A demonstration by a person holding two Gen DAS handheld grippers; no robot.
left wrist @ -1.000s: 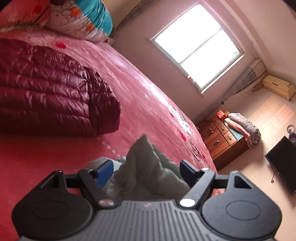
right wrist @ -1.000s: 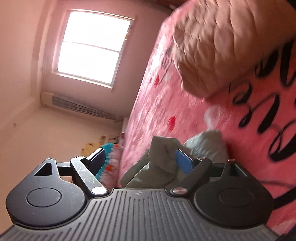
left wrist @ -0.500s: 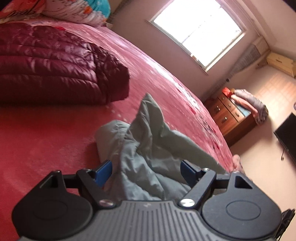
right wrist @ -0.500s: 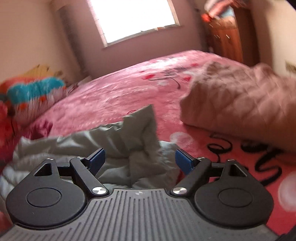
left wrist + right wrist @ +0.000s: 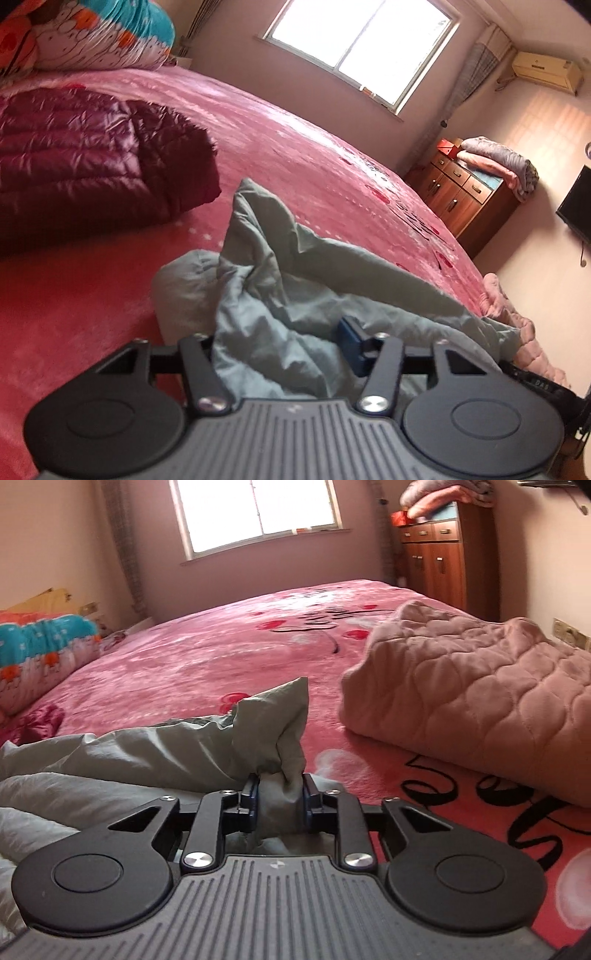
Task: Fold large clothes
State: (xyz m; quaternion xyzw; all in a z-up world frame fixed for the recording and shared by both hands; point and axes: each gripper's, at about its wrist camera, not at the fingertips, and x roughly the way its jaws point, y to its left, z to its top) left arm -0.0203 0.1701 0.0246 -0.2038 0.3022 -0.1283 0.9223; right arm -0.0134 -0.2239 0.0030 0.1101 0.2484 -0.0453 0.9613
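The right gripper (image 5: 279, 800) is clamped on a bunched fold of the grey garment (image 5: 155, 753); its blue pads (image 5: 252, 800) press the cloth from both sides, and a corner of fabric stands up just beyond them. The left gripper (image 5: 280, 347) has the same garment (image 5: 295, 280) heaped between its fingers. Only its right pad (image 5: 351, 341) shows, the left one being buried under cloth, so I cannot tell whether it is pinching. The garment lies crumpled on the pink bed (image 5: 92, 280), stretching from one gripper to the other.

Beyond the garment, on the left gripper's side, a maroon puffer jacket (image 5: 92, 162) rests folded on the bed. On the right gripper's side sits a folded quilted beige blanket (image 5: 480, 694), near the garment but not touching it. Further off from the garment, bright patterned bedding (image 5: 92, 37) is piled at the bed's head. Past the bed stand a wooden dresser (image 5: 443, 554) and a bright window (image 5: 255, 509).
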